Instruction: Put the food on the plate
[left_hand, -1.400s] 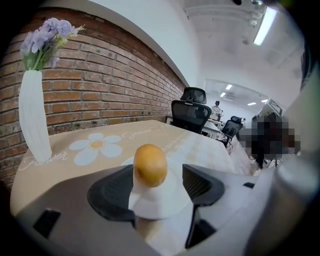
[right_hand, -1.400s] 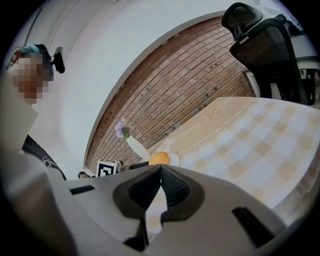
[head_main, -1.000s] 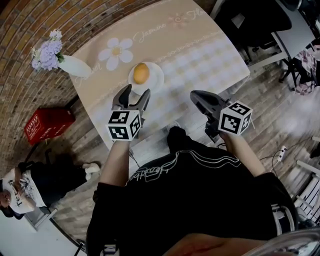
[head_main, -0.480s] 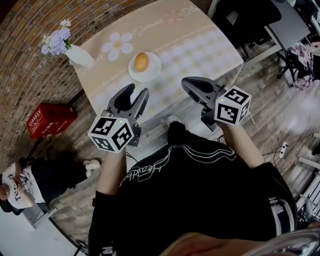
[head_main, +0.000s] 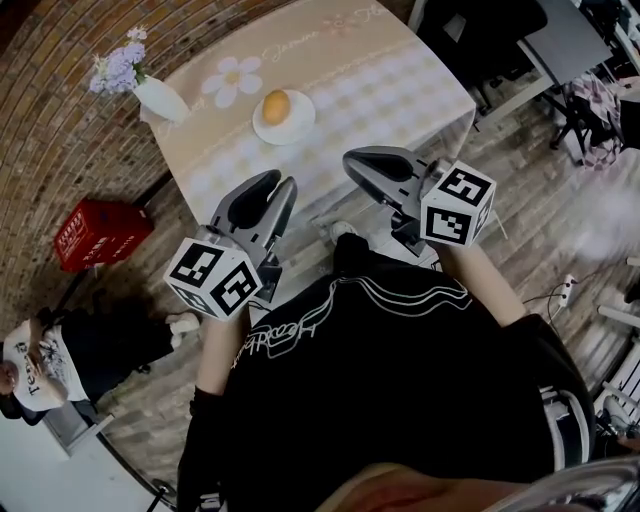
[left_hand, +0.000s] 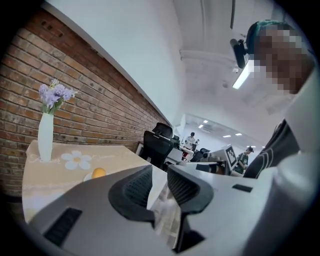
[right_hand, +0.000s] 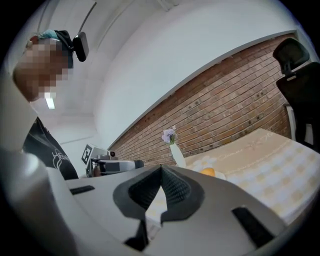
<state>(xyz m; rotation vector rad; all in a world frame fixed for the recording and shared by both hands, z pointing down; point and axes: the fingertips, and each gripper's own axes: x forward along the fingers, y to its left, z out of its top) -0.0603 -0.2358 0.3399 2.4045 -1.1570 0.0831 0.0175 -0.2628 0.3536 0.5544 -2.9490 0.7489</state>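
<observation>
Food (head_main: 276, 106), a round orange-yellow item, already sits on the white plate (head_main: 297, 125) at the far part of the table (head_main: 390, 80), so the task looks done and the step in hand reads as clearing off. Left hand-held gripper (head_main: 281, 186) is held off the near table edge, well apart from the plate; its jaws are closing with a gap between them and nothing in it. Right hand-held gripper (head_main: 350, 160) is closed, tips meeting, empty, also at the near edge. To do it well: keep both low and away from the cloth and don't reach over the plate. Around: white vase (head_main: 160, 100) with purple flowers (head_main: 118, 68) near the plate, most likely to get knocked; red crate (head_main: 98, 232) on the floor; a seated person (head_main: 45, 365) at lower left; office chairs (head_main: 480, 30) beyond the table. Nothing blocks the way.
</observation>
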